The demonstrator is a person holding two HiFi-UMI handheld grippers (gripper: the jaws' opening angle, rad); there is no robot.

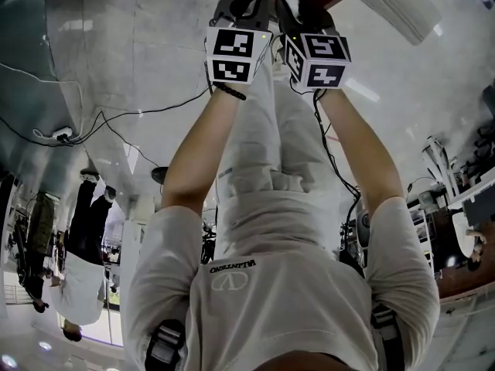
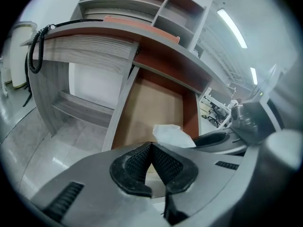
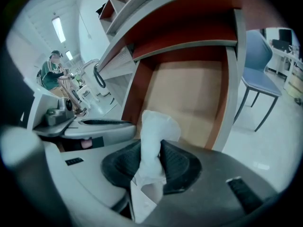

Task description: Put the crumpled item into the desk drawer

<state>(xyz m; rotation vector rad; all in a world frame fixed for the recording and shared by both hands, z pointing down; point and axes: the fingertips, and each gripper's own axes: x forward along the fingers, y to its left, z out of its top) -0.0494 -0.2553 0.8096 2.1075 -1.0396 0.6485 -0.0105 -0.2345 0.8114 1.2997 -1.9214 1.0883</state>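
The right hand-held gripper [image 3: 151, 148] pinches the crumpled item [image 3: 155, 129] between its ribbed black pads, just above the front of the open drawer [image 3: 194, 91]. The left hand-held gripper [image 2: 151, 150] is clenched on nothing, close beside the drawer's front. The item looks like thin, white, creased paper or tissue, limp and very light. The drawer has a smooth tan floor and reddish-brown walls. Being so light, the item could cling to the textured pads on release, or drift past the drawer's front edge onto the floor.
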